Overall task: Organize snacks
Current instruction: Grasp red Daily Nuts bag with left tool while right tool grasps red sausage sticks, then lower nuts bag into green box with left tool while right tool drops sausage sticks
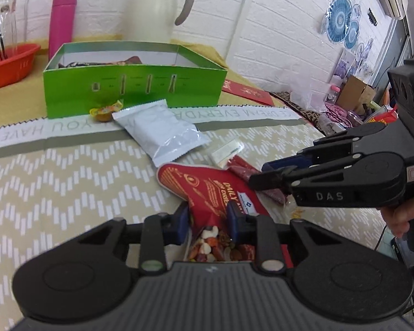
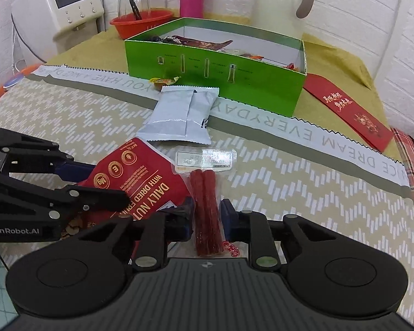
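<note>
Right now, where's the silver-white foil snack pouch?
The silver-white foil snack pouch lies flat on the mat, centre of both views, just in front of the green cardboard box, beyond the red nut packet.

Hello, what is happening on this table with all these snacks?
A person is sorting snacks with a hand-held gripper in each hand. The left gripper is shut on the red nut pouch, and the right gripper is shut on the clear pack of red sausage sticks. Both packs are still low over the patterned mat. A silver-white packet and a small jelly cup lie in front of the green box, which already holds some snacks.
</note>
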